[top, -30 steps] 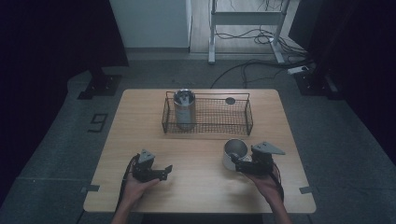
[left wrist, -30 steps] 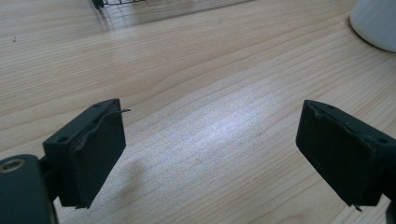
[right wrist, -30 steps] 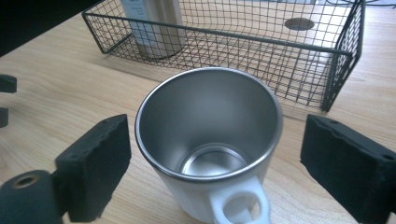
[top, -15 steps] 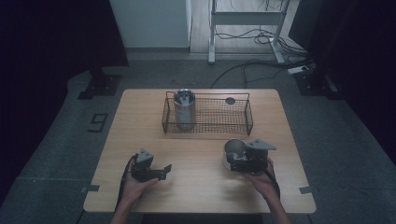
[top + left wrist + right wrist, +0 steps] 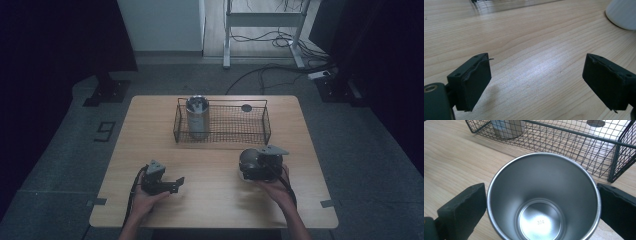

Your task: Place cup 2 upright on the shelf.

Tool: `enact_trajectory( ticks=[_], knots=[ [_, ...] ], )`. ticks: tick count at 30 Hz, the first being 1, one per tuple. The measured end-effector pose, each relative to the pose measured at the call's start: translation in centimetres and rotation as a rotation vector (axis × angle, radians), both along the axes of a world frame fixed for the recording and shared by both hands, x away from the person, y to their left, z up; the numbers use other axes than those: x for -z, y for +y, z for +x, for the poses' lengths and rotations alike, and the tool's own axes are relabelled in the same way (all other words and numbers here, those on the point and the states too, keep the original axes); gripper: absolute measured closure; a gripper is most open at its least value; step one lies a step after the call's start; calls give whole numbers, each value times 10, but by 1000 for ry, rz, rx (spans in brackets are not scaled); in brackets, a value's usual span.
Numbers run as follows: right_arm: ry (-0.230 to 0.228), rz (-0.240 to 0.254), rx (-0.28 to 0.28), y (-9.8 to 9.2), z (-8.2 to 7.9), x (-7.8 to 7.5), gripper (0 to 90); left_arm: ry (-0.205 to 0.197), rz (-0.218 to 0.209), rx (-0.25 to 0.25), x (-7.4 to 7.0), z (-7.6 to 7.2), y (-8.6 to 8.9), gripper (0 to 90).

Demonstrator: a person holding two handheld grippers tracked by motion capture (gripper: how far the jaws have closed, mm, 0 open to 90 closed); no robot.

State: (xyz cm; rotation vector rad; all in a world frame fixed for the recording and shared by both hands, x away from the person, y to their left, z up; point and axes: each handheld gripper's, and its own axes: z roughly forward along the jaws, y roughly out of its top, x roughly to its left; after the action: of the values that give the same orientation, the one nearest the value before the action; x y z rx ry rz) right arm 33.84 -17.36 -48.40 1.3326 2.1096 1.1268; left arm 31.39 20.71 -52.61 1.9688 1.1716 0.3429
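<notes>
Here, two steel cups: one (image 5: 197, 118) upright inside the wire basket (image 5: 222, 137), the other cup (image 5: 543, 197) on the table (image 5: 210, 165) just in front of the basket, stamped "304" inside. The right gripper (image 5: 254, 167) brackets this cup, its jaws just opened wide around it. The left gripper (image 5: 172, 186) lies level, well left of the basket's front, jaws apart and empty.

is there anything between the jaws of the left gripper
No, in the left gripper view the left gripper has its jaws standing apart over bare wooden table, with nothing between them.
</notes>
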Motion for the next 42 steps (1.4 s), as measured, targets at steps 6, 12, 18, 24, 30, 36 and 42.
enact_trajectory(
  ticks=[6,12,18,24,30,36,42],
  knots=[
    [6,-32,4,3,4,1,0,0,0,3,0,0,-1,85],
    [21,-26,-2,5,7,6,48,2,3,4,1,0,-1,85],
    [19,-43,-20,5,8,8,55,2,1,7,1,-1,-1,85],
    [10,-58,-27,5,7,7,62,2,4,10,1,-1,-2,85],
    [9,-49,-27,4,7,7,63,1,4,7,1,-1,-1,85],
    [-2,-12,-36,0,5,1,64,7,-14,4,1,-2,0,85],
    [-8,12,-54,-1,0,-6,64,0,-25,-4,-3,-3,3,86]
  ],
)
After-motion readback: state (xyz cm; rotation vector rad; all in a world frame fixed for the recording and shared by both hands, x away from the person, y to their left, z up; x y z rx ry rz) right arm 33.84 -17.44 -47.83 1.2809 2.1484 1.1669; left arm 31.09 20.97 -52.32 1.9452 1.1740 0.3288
